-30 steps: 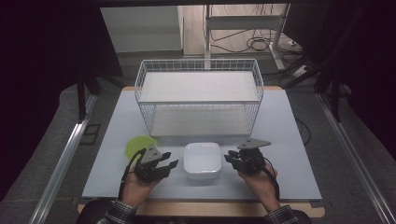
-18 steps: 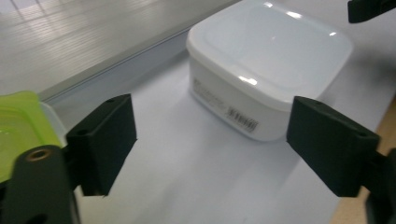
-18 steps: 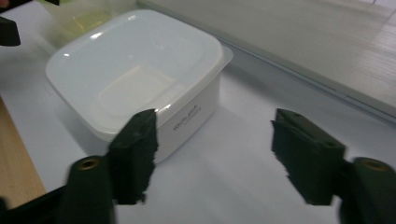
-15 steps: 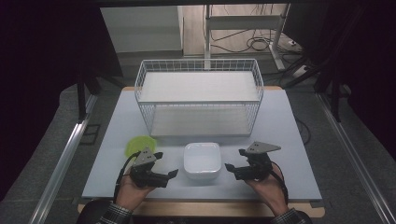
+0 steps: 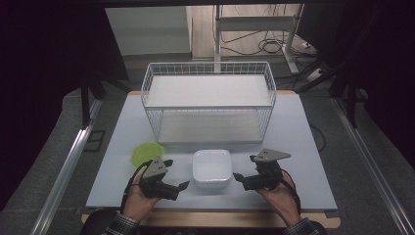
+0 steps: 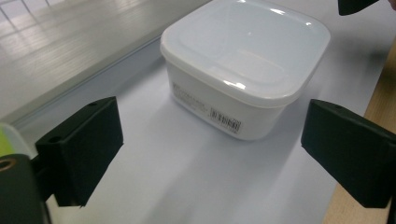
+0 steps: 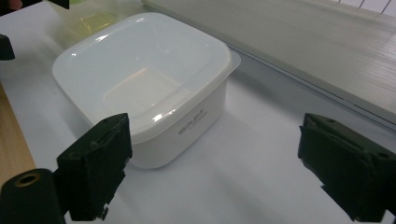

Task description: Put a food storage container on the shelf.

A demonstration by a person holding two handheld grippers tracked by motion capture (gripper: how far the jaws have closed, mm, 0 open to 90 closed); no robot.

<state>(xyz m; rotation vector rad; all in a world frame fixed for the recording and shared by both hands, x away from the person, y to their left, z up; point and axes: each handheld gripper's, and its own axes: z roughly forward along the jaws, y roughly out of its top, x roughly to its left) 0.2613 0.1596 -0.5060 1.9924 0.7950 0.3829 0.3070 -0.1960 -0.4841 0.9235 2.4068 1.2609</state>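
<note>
The white lidded container (image 5: 211,168) sat between my two tongs, its lid on, flat on the pale table top (image 5: 303,132). From my seat at the high view, the left gripper (image 5: 176,174) stood just beside the container's left wall and the right gripper (image 5: 243,168) just beside its right wall, each apart from it and touching nothing. I saw both sets of jaws spread wide, nothing between them.

Through the left gripper view the container (image 6: 243,65) lay ahead of the open jaws and slightly toward the right one, a small printed label on the side wall facing me, with bare table between the jaws and the box. A black tip of the other gripper (image 6: 355,5) poked in at the far corner beyond the box.

Through the right gripper view the container (image 7: 144,79) lay ahead and toward the left jaw, faint lettering on its near wall; I could not read it surely. The lid's corner tab jutted out on the far side.

Beyond my left tongs lay a yellow-green lid (image 5: 145,153), near the gripper and apart from the container. Farther out, past both tongs and the box, stood the white wire basket (image 5: 208,68), well apart from them
</note>
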